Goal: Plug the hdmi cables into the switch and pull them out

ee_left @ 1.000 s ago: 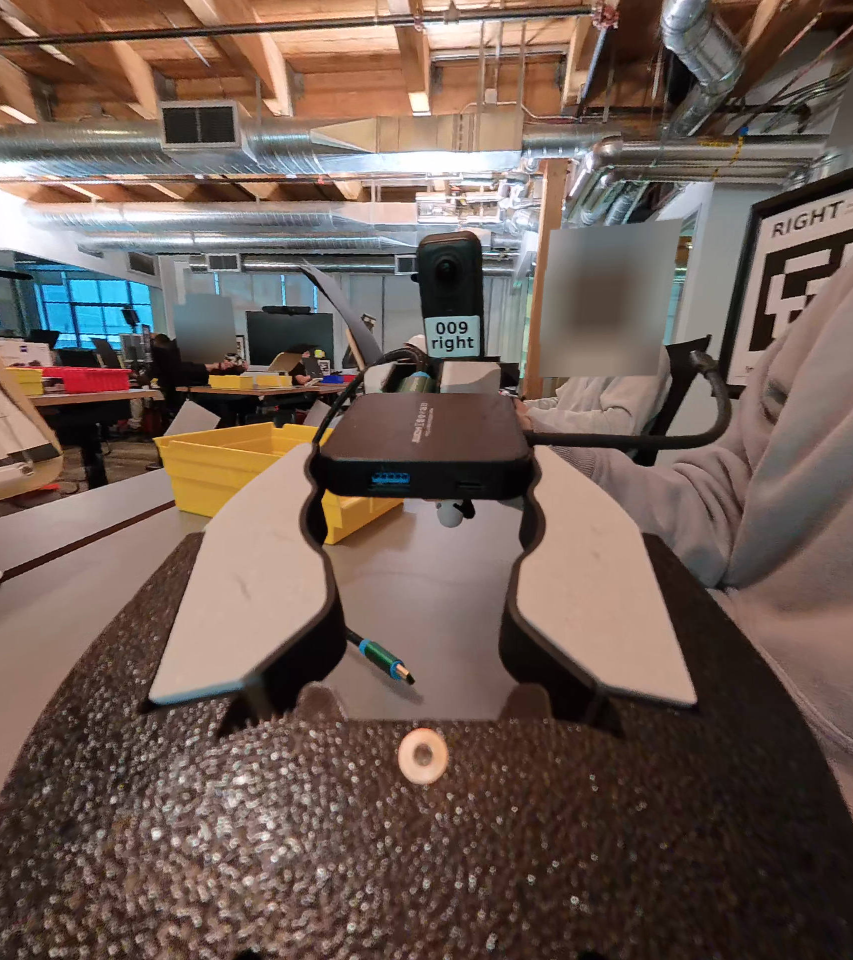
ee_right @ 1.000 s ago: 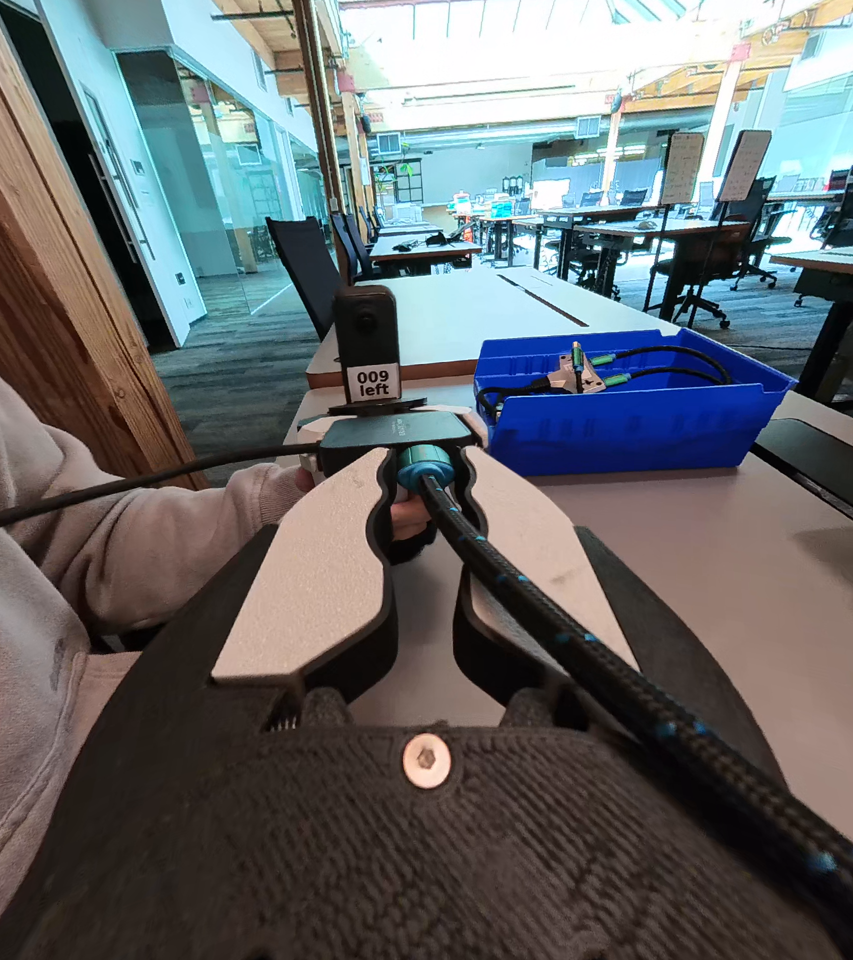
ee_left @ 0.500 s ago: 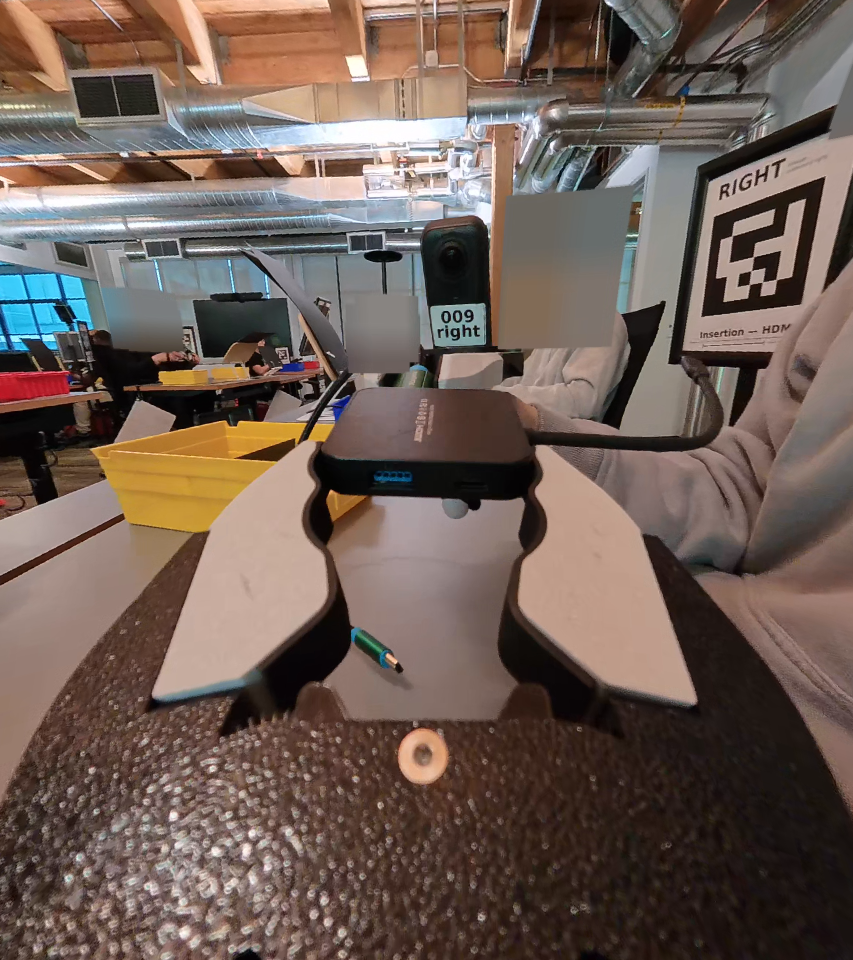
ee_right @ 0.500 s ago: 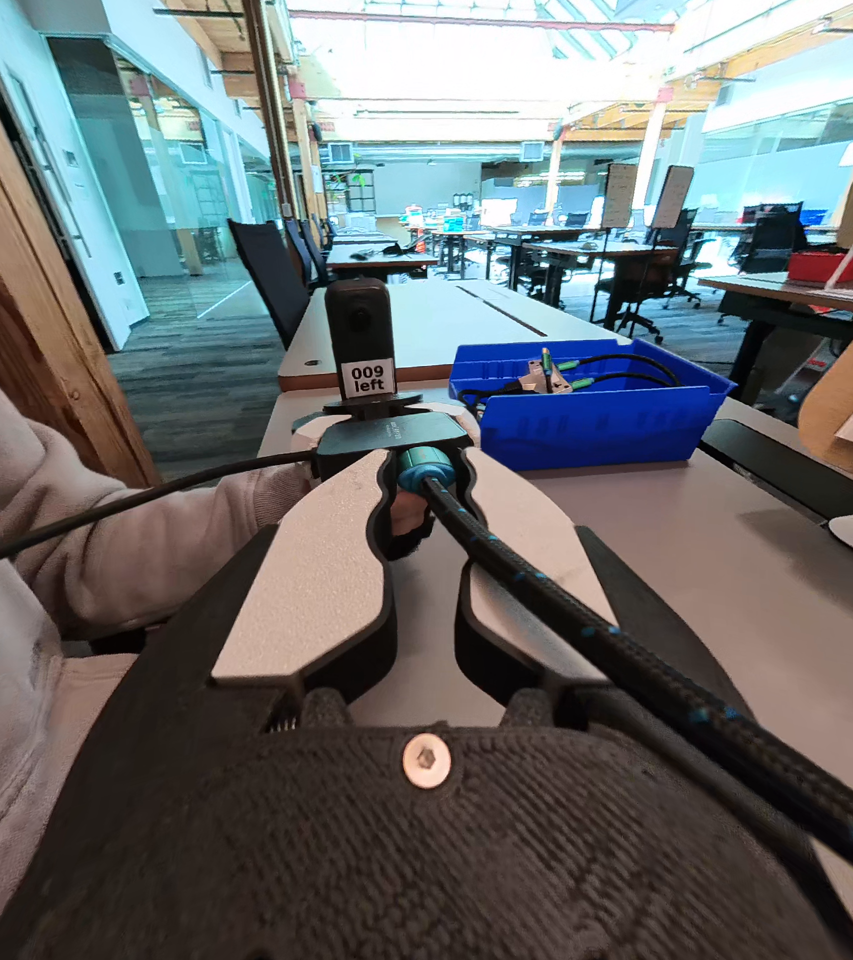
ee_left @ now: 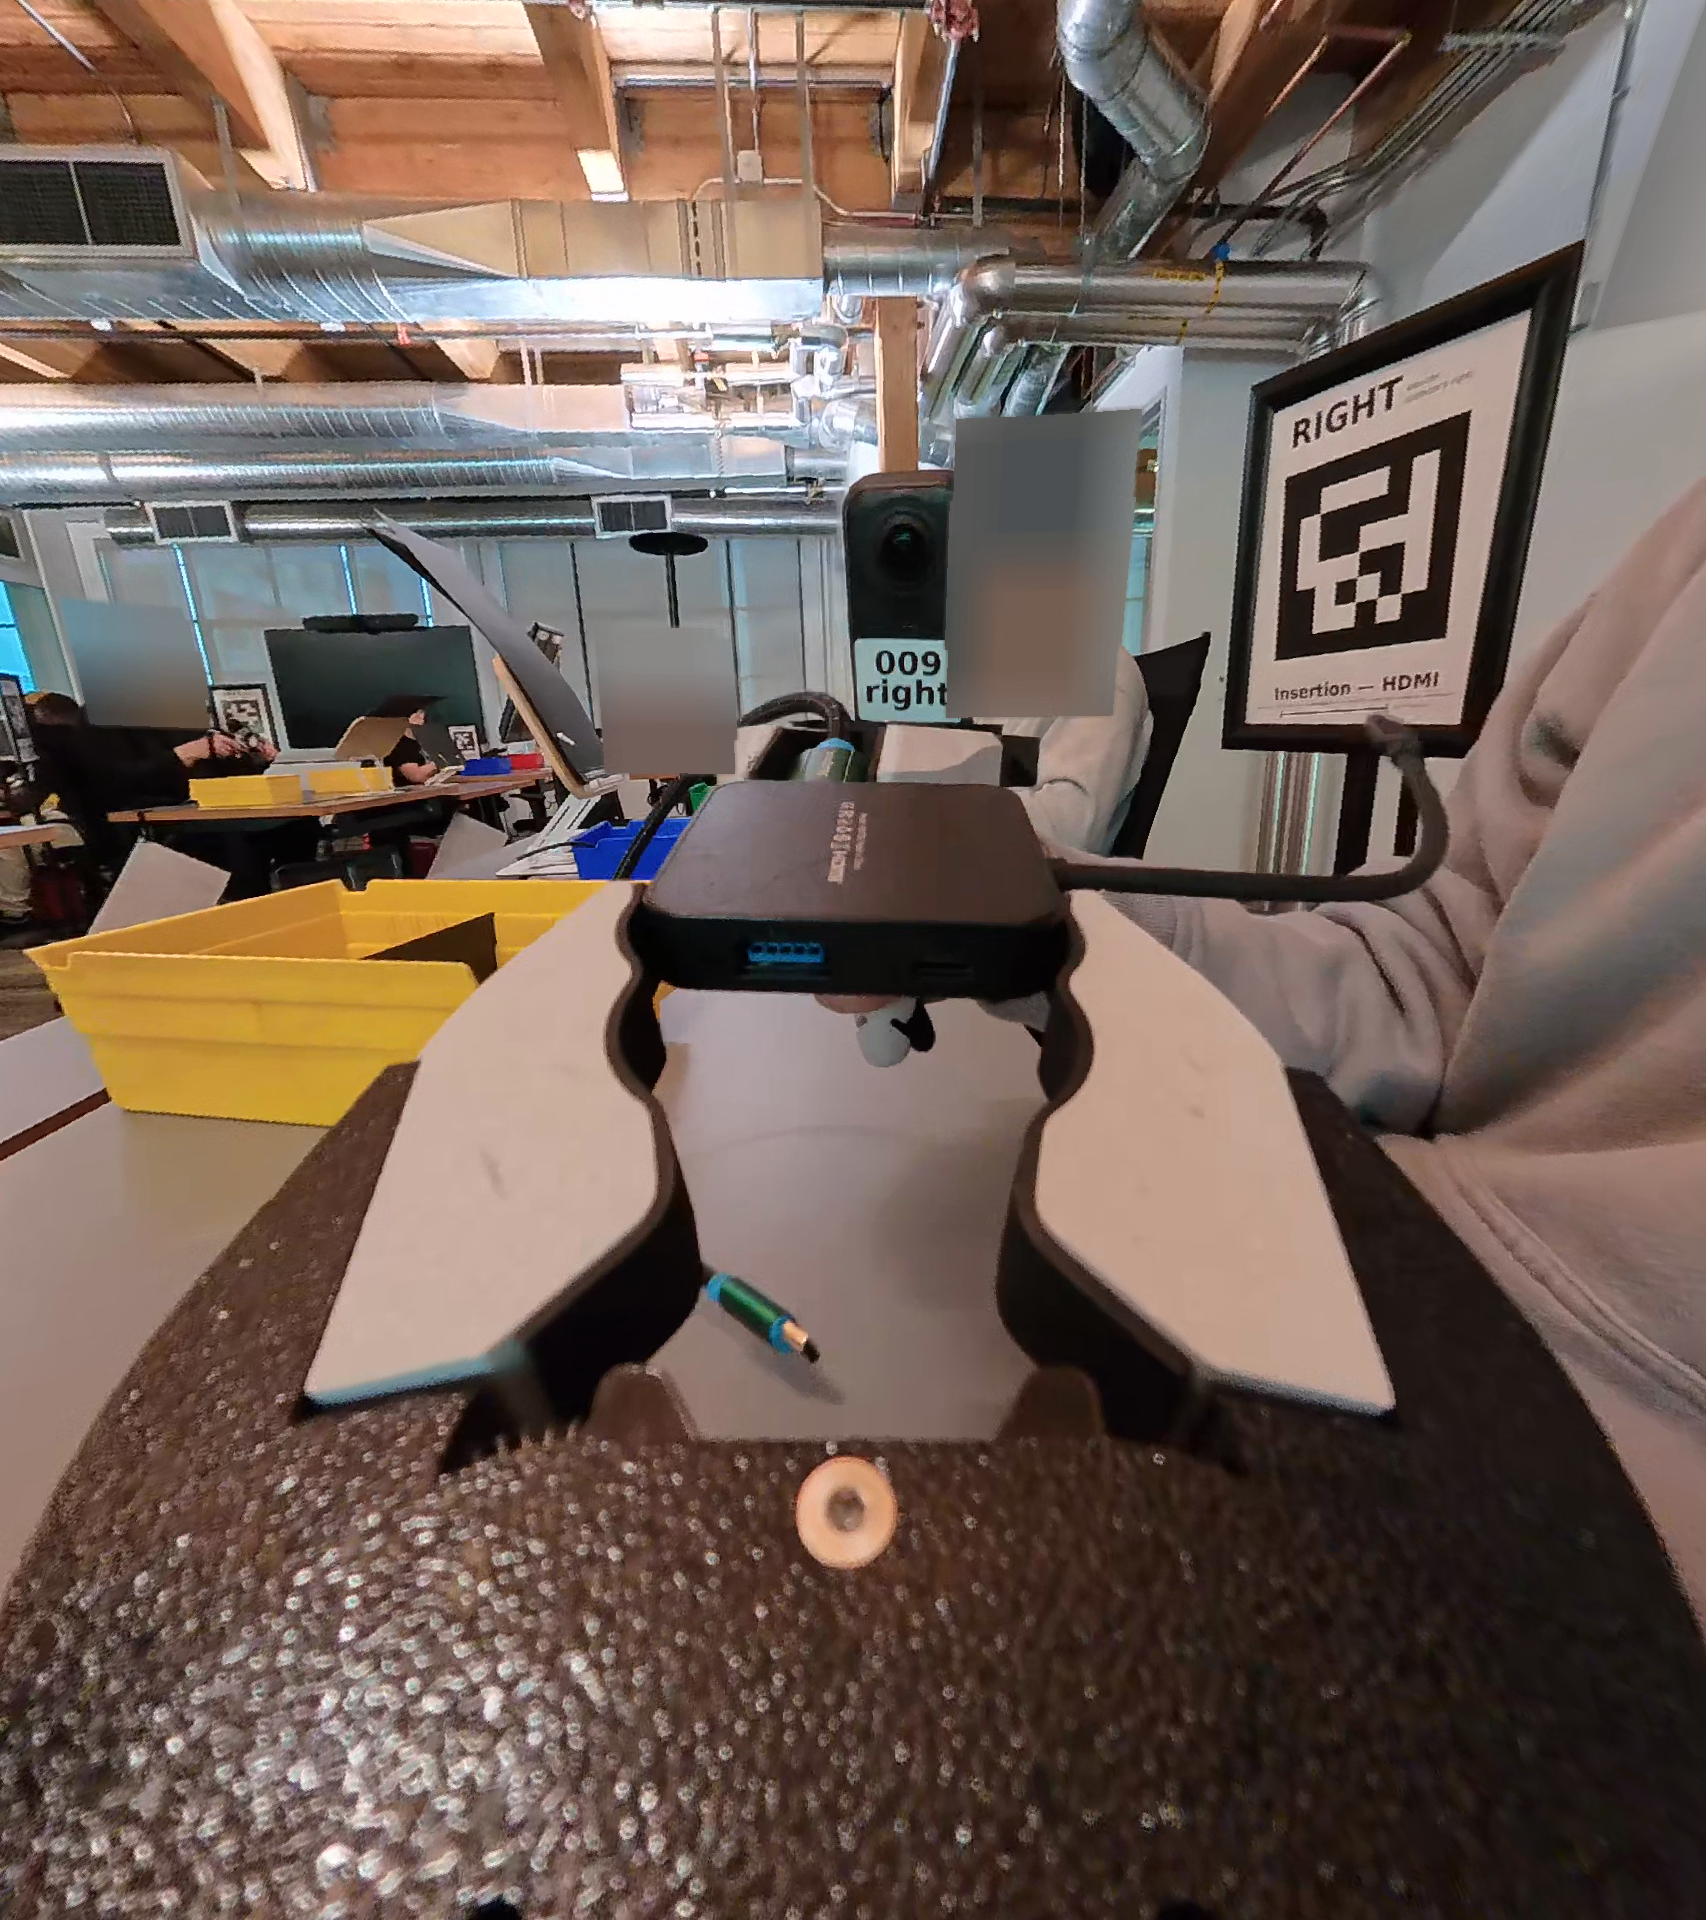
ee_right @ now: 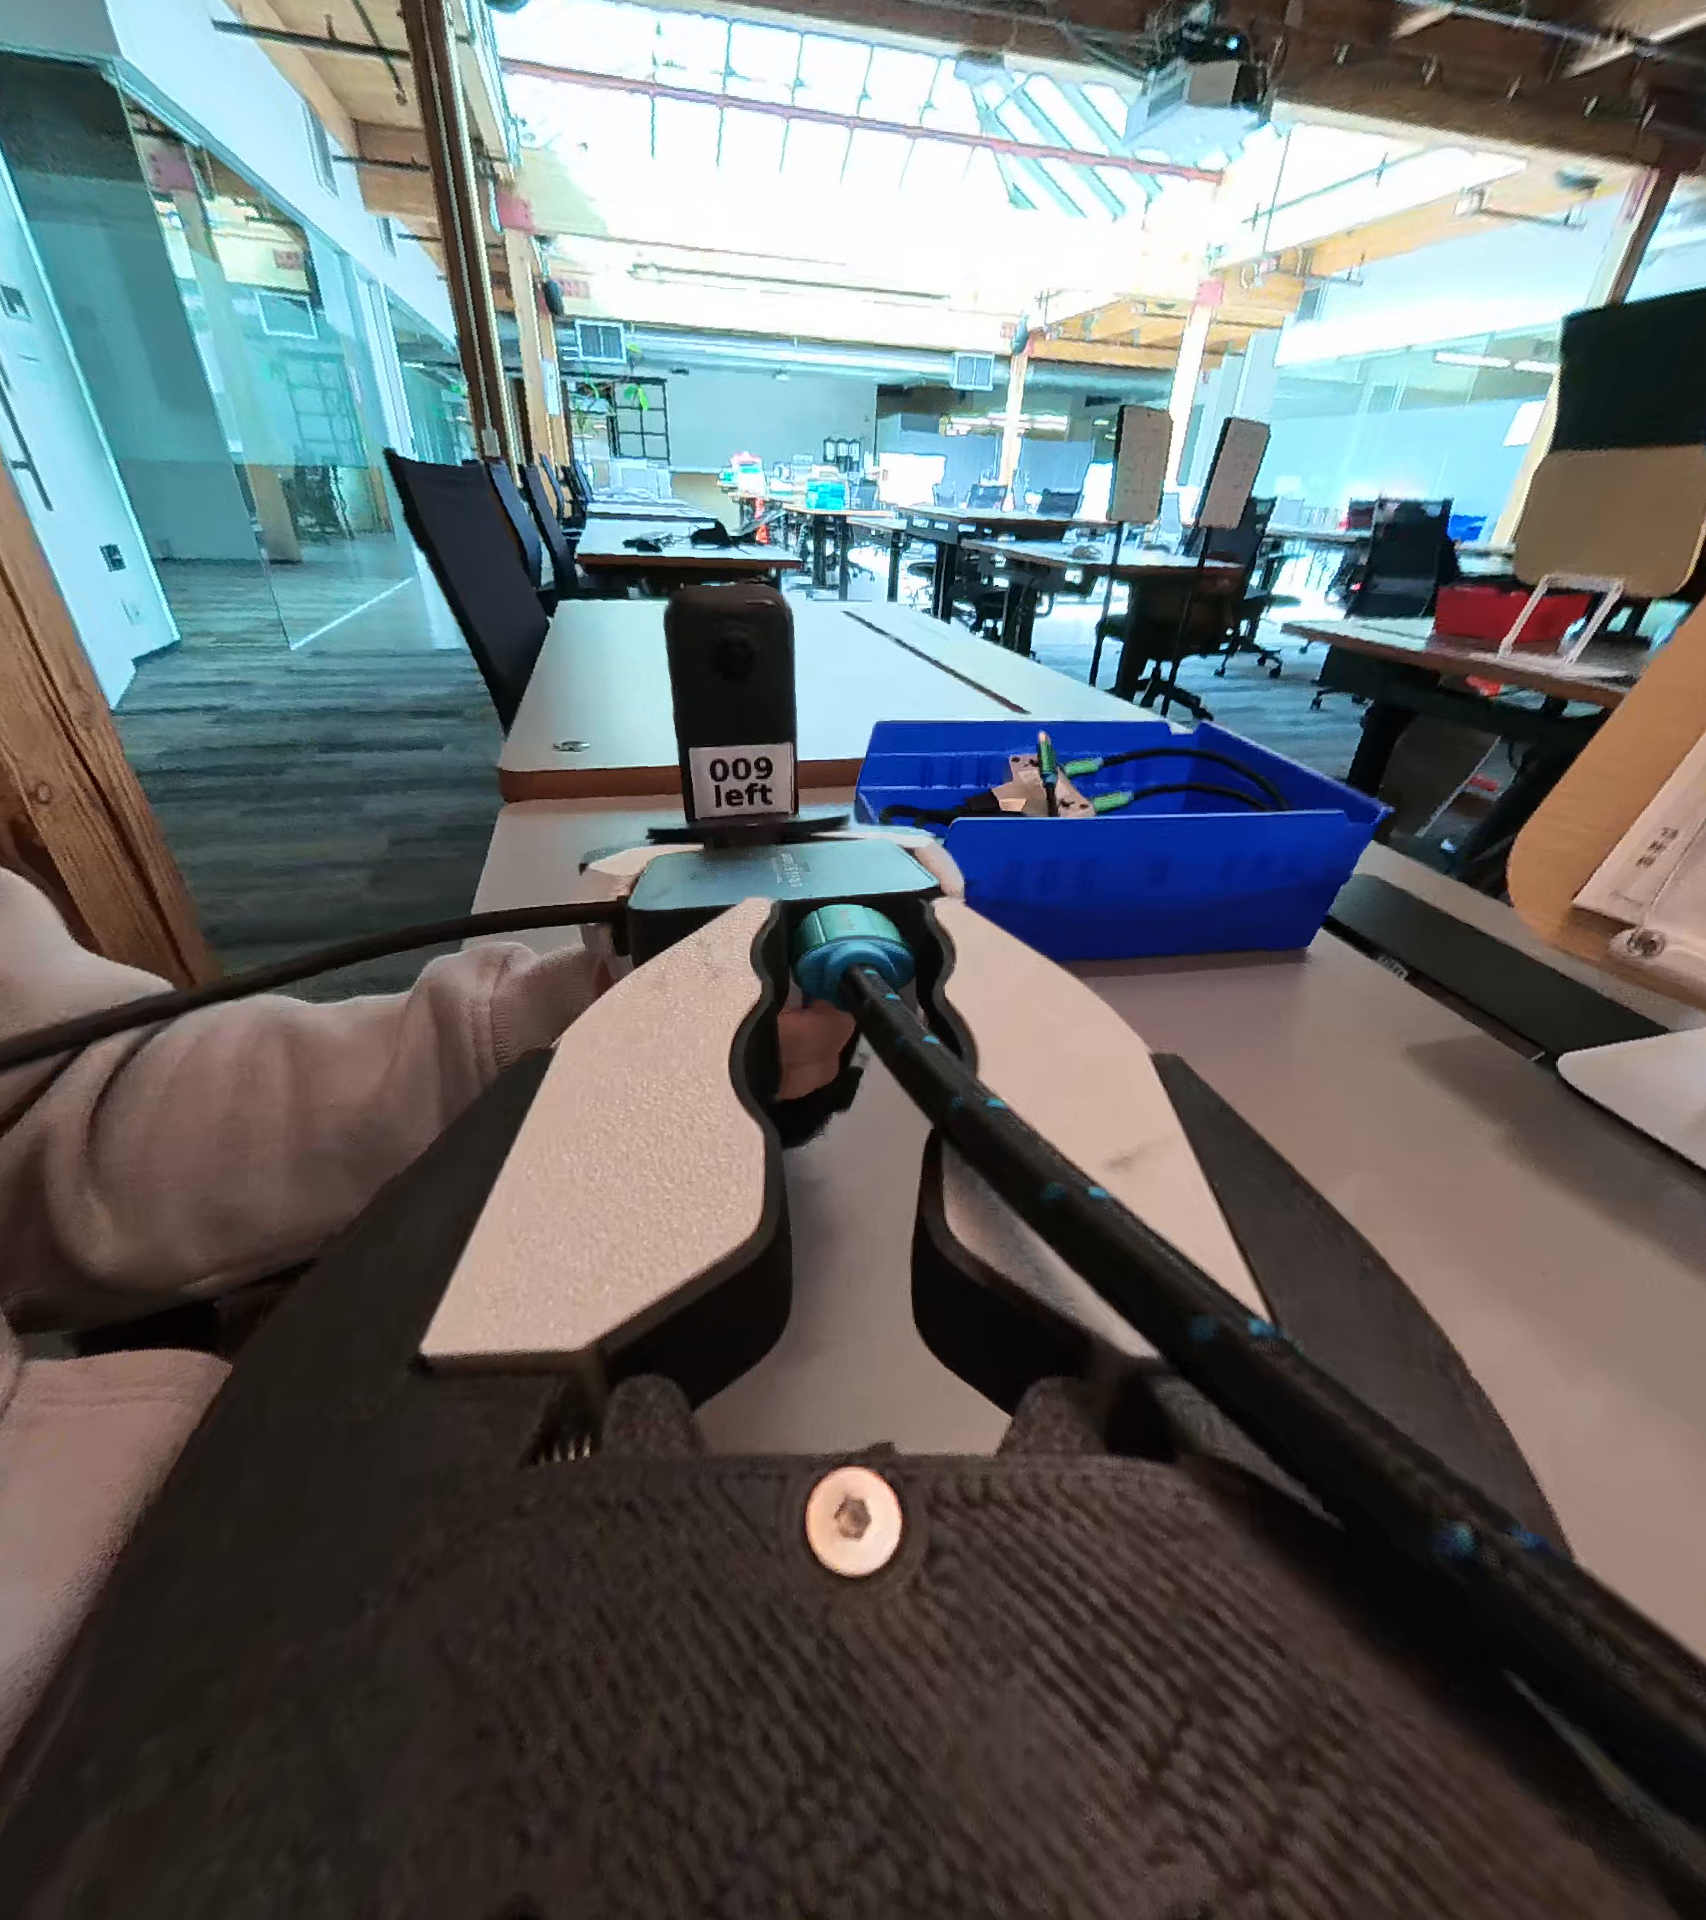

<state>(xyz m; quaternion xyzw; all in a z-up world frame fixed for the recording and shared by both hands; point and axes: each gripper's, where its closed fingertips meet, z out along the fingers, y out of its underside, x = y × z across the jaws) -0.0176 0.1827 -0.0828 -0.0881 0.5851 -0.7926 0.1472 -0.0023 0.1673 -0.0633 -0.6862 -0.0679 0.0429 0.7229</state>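
Together, the left gripper (ee_left: 849,971) jaws are pinching the black switch (ee_left: 854,883) at twelve o'clock above the worktop (ee_left: 49,1299); only the right gripper (ee_right: 854,961) view is showing its jaws clamping the teal hdmi plug (ee_right: 844,951) against it, blue bin (ee_right: 1140,883) at two o'clock.

Yellow bin (ee_left: 246,997): I see it on my table, left.
Blue bin (ee_right: 1140,883): on table, holds spare cables.
Framed sign (ee_left: 1389,520): upright, right.

You had one switch (ee_left: 854,894), two grippers, one yellow bin (ee_left: 246,997) at nine o'clock, one blue bin (ee_right: 1140,894) at one o'clock.
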